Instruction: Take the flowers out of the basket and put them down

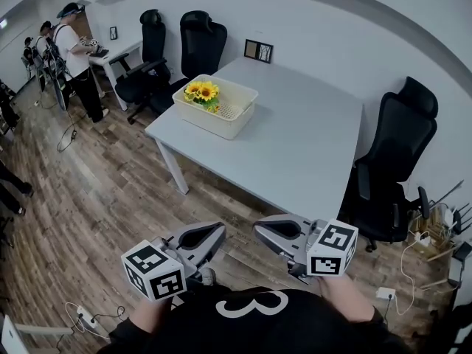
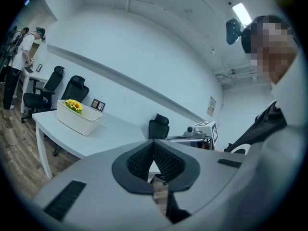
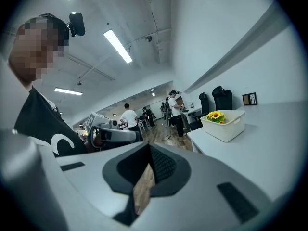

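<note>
Grey plastic shells with black ribbed pads: my left gripper (image 1: 210, 236) and my right gripper (image 1: 269, 233) are held low in front of my chest, tips turned toward each other and apart. In the left gripper view the pads are closed together with nothing between them. The right gripper view shows the same: pads pressed together, nothing held. Both hang over the brown wood-plank floor (image 1: 110, 198), short of the table's near edge.

Next out is the pale grey rectangular table (image 1: 310, 146). Its near and right parts are bare, and I judge them fit as a set-down place.

Farther off, the cream rectangular plastic basket (image 1: 221, 124) stands near the table's far left corner, well apart from both grippers. The bunch of yellow sunflowers with green leaves (image 1: 202, 92) sits inside it, at its far left end, the heads showing just above the rim.

Beyond the table stand black office chairs (image 1: 199, 46). A person in a white shirt (image 1: 74, 50) stands at another desk.

Finding: no step of the task is done. The sunflowers are untouched in the basket. All of it is left: closing on the table, parting the pads, gripping the stems, lifting clear of the rim, setting down and letting go.
</note>
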Action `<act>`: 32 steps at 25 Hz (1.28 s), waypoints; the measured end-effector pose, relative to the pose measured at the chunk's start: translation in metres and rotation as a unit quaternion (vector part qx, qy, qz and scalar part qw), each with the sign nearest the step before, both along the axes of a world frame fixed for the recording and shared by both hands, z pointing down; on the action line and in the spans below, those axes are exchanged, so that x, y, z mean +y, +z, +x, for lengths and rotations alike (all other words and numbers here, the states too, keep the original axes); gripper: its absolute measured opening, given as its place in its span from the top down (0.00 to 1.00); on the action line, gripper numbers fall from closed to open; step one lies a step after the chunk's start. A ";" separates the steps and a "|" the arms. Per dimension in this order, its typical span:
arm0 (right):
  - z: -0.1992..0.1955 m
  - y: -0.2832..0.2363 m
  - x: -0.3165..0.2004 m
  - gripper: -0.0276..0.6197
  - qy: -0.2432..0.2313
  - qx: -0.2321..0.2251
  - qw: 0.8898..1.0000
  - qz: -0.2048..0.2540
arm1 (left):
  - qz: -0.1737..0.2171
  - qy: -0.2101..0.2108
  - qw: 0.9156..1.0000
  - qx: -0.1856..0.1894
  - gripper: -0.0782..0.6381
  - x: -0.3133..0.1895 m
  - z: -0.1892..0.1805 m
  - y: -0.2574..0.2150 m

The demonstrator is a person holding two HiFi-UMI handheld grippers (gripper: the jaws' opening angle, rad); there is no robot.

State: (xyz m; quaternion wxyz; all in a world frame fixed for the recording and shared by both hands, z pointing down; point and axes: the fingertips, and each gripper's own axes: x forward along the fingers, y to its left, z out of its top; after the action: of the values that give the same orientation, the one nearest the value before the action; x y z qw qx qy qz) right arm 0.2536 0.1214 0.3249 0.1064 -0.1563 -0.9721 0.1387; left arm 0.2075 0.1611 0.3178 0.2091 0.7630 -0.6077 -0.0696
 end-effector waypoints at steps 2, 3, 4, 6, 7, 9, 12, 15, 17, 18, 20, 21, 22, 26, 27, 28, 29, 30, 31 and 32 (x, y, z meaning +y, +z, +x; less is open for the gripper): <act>-0.017 0.000 -0.009 0.95 0.008 0.000 1.000 -0.004 | -0.001 0.005 1.000 -0.001 0.87 -0.008 -0.018 0.000; -0.026 0.000 -0.013 0.95 0.011 0.000 1.000 -0.005 | -0.001 0.007 1.000 -0.001 0.87 -0.012 -0.028 -0.001; -0.037 0.000 -0.016 0.95 0.014 0.000 1.000 -0.006 | -0.002 0.009 1.000 -0.001 0.87 -0.015 -0.039 -0.002; -0.061 -0.003 -0.023 0.95 0.019 -0.002 1.000 -0.008 | -0.003 0.012 1.000 -0.002 0.87 -0.021 -0.063 -0.005; -0.075 -0.004 -0.025 0.95 0.020 -0.004 1.000 -0.009 | -0.003 0.013 1.000 -0.003 0.87 -0.022 -0.076 -0.006; -0.103 -0.008 -0.027 0.95 0.019 -0.008 1.000 -0.011 | -0.005 0.013 1.000 -0.007 0.87 -0.023 -0.103 -0.008; -0.146 -0.011 -0.022 0.95 0.013 -0.007 1.000 -0.009 | -0.003 0.010 1.000 -0.007 0.87 -0.022 -0.144 -0.012; -0.184 -0.015 -0.019 0.95 0.009 -0.008 1.000 -0.004 | -0.001 0.008 1.000 -0.004 0.87 -0.020 -0.182 -0.014; -0.207 -0.019 -0.020 0.95 0.012 -0.011 1.000 -0.002 | -0.002 0.008 1.000 -0.004 0.87 -0.018 -0.206 -0.014; -0.218 -0.020 -0.020 0.95 0.015 -0.012 1.000 -0.002 | -0.002 0.008 1.000 -0.004 0.87 -0.018 -0.217 -0.014; -0.237 -0.022 -0.020 0.95 0.021 -0.014 1.000 -0.001 | -0.003 0.010 1.000 -0.004 0.87 -0.016 -0.237 -0.014; -0.245 -0.022 -0.019 0.95 0.024 -0.015 1.000 0.000 | -0.002 0.012 1.000 -0.004 0.87 -0.016 -0.246 -0.014; -0.253 -0.022 -0.018 0.95 0.026 -0.015 1.000 0.002 | -0.002 0.013 1.000 -0.005 0.87 -0.015 -0.254 -0.014; -0.268 -0.016 -0.017 0.95 0.032 -0.006 0.999 0.006 | 0.000 0.021 1.000 -0.002 0.87 -0.019 -0.271 -0.009; -0.270 -0.014 -0.019 0.95 0.034 -0.003 0.999 0.006 | -0.001 0.025 1.000 0.000 0.87 -0.021 -0.273 -0.008; -0.271 -0.013 -0.022 0.95 0.037 -0.002 0.999 0.005 | -0.003 0.028 1.000 0.001 0.87 -0.023 -0.274 -0.006; -0.272 -0.012 -0.025 0.95 0.039 -0.001 0.999 0.003 | -0.005 0.030 1.000 0.001 0.87 -0.026 -0.276 -0.004; -0.274 -0.011 -0.028 0.95 0.041 0.000 0.999 0.001 | -0.007 0.032 0.999 0.001 0.87 -0.030 -0.278 -0.003; -0.275 -0.009 -0.033 0.95 0.042 0.001 0.999 -0.001 | -0.010 0.032 0.999 0.002 0.87 -0.035 -0.280 -0.001; -0.277 -0.006 -0.038 0.95 0.044 0.002 0.999 -0.004 | -0.012 0.033 0.999 0.003 0.87 -0.041 -0.282 0.001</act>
State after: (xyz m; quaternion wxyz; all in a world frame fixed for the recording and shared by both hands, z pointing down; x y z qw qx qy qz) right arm -0.0233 0.0832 0.3185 0.1013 -0.1141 -0.9772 0.1477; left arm -0.0745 0.1203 0.3187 0.2223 0.7799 -0.5822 -0.0577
